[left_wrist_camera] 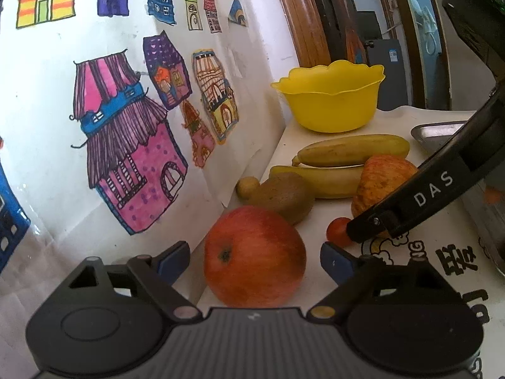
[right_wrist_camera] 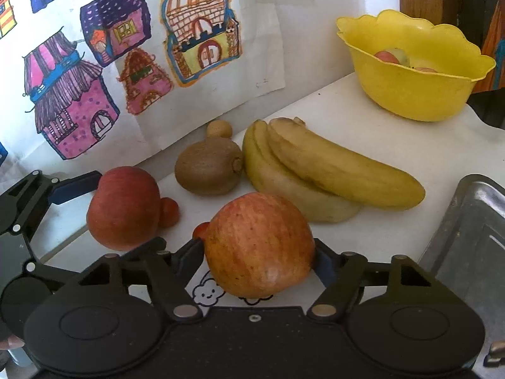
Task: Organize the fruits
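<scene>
Right wrist view: my right gripper (right_wrist_camera: 258, 257) clamps a firm, smooth apple (right_wrist_camera: 260, 244) across its widest middle; my left gripper (left_wrist_camera: 254, 260) gapes around another apple (left_wrist_camera: 254, 255).

This looks like a lived-in home, most likely a family room or kitchen corner. A white wall (left_wrist_camera: 258, 25) is covered with a child's felt-pen drawings of colourful houses (left_wrist_camera: 126, 145), taped up as paper sheets, and a wooden door frame (left_wrist_camera: 300, 22) beside it opens onto another room. The white tabletop (right_wrist_camera: 363, 120), printed with cartoon clouds and characters, carries everyday household things: a yellow plastic bowl (right_wrist_camera: 410, 94) with a scalloped rim, a metal tray (right_wrist_camera: 467, 237), and loose fruit such as bananas (right_wrist_camera: 331, 170) and a kiwi (right_wrist_camera: 206, 167).
</scene>
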The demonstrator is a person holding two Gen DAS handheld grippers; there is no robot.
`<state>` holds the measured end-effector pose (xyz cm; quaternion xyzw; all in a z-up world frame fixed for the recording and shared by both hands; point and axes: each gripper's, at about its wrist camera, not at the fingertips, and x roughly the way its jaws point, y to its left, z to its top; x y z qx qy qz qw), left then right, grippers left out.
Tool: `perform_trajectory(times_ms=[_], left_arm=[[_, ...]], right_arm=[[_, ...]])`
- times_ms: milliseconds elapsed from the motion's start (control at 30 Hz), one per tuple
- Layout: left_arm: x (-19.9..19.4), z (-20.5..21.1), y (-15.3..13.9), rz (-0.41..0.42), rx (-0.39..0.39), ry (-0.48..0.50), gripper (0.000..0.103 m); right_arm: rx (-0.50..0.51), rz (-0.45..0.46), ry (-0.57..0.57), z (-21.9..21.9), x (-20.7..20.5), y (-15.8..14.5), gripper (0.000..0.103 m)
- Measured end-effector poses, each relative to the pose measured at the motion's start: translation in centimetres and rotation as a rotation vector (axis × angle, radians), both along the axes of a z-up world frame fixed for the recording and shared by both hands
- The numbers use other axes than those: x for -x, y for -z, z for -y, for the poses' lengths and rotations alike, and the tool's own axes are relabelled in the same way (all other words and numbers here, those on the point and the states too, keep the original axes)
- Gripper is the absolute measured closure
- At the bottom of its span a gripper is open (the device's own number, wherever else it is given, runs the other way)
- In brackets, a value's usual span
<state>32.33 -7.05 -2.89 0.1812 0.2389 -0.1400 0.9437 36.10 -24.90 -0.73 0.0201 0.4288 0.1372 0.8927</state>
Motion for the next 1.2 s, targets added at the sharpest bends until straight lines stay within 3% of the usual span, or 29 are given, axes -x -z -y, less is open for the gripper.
perform_trajectory(times_ms=[200,333,400,600,1200], left_arm=[[-0.1,0.2,0.0,0.001,-0.007,-0.007,0.011],[-0.7,0.0,-0.1,-0.017,0.017,-0.02,0.027],[-1.1,-0.3,0.0,-0.051,0.047,-0.021,0.03],[-1.3,-1.1,-0.1,-0.072,0.104,-0.045,0.031],[2.8,-1.6,-0.5,-0.11,0.131,0.01,0.031]], right_arm=[[0.012,-0.005,-0.001,-0.2,-0.2,0.2,0.032],[0.013,-0.001,0.001,-0.2,-0.2,0.2,0.035],[0.015,-0.001,-0.002,-0.2,-0.2,0.2,0.035],[0.015,0.002,-0.002,-0.3,-0.1,0.2,0.035],[-0.007,-0.021,-0.078,0.6,3.8,-0.6,0.036]])
